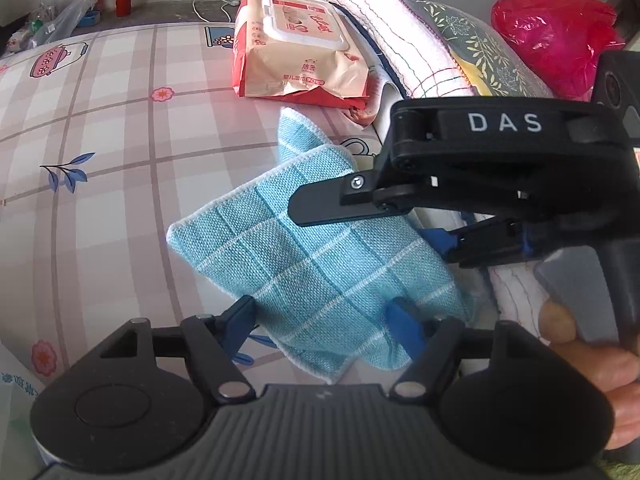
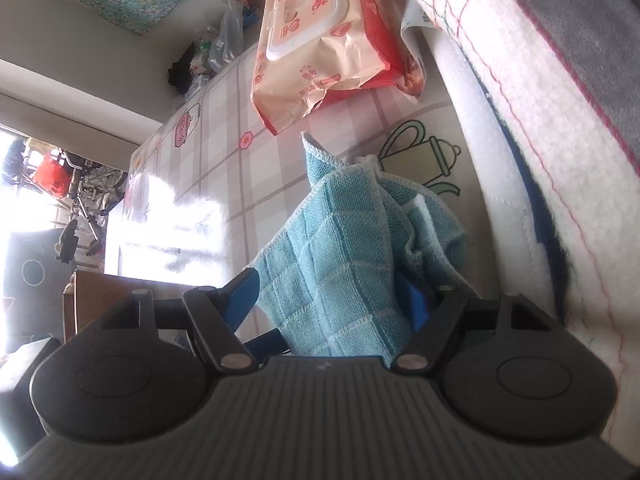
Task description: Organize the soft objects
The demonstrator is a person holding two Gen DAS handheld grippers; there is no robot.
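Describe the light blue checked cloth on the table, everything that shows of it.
The light blue woven cloth has a grid of thin white lines and a white stitched hem. It looks like soft microfibre, loosely folded and rumpled, with one corner sticking up toward the pink-and-red wet wipes pack. It lies on the pink plaid tablecloth, beside a stack of folded towels. The left gripper and right gripper each have the cloth between their blue fingers; whether they pinch it cannot be told.
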